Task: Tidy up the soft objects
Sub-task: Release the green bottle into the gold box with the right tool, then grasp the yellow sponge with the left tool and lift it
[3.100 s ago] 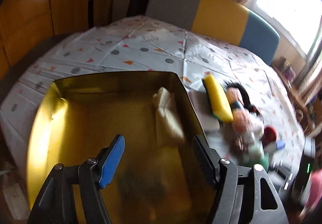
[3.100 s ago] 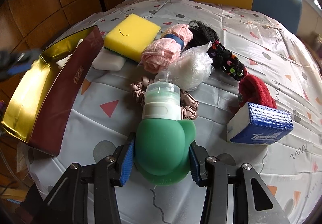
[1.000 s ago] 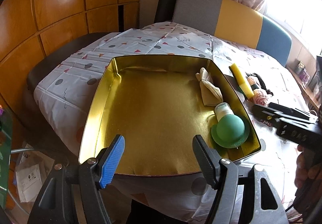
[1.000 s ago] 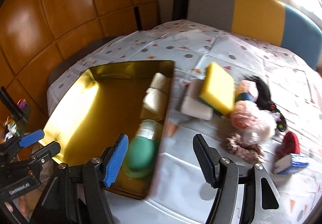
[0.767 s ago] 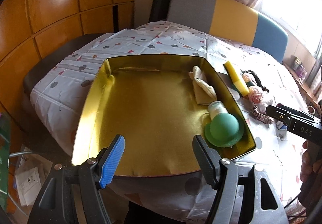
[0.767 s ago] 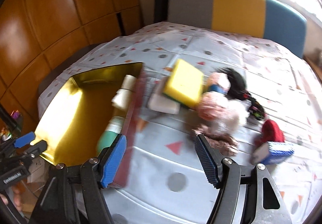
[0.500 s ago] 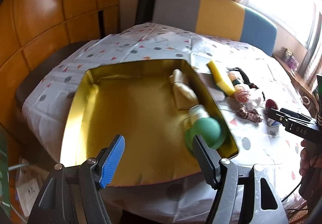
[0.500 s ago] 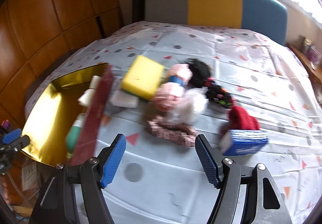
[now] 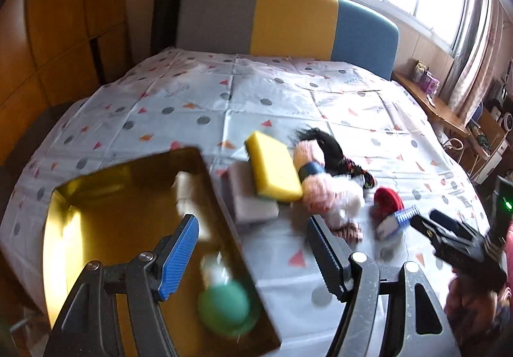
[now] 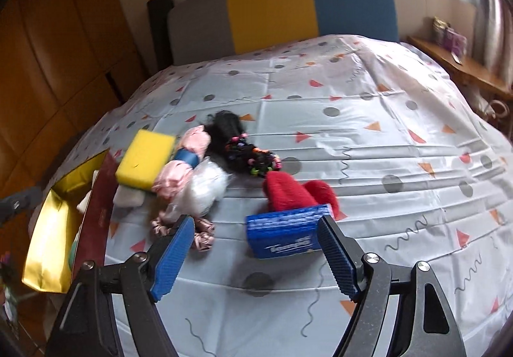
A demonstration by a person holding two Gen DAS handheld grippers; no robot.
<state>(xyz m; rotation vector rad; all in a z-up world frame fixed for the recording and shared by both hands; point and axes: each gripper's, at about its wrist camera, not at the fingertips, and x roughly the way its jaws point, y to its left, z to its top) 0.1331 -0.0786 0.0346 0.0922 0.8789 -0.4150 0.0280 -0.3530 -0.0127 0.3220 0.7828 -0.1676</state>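
A gold tin box [image 9: 105, 212] lies at the table's left; it holds a green silicone bottle [image 9: 224, 309] and a cream cloth [image 9: 187, 188]. Beside it lie a yellow sponge [image 10: 144, 158], a white sponge [image 9: 253, 199], a pink towel roll [image 10: 182, 171], a clear plastic bag [image 10: 205, 190], a pink scrunchie [image 10: 198, 235], black hair ties [image 10: 253, 161], a red cloth [image 10: 298, 193] and a blue tissue pack [image 10: 285, 235]. My left gripper [image 9: 253, 251] is open and empty over the box's right edge. My right gripper [image 10: 256, 254] is open and empty just in front of the tissue pack.
The table wears a light cloth with dots and triangles [image 10: 368, 119]. A grey, yellow and blue chair back [image 10: 282, 7] stands behind it. Wooden panels [image 9: 48, 36] are at the left, a window and shelf [image 9: 442, 100] at the right.
The right gripper let go of the green bottle in the gold box and swung right to the tissue pack. The left gripper turned right, off the box's middle.
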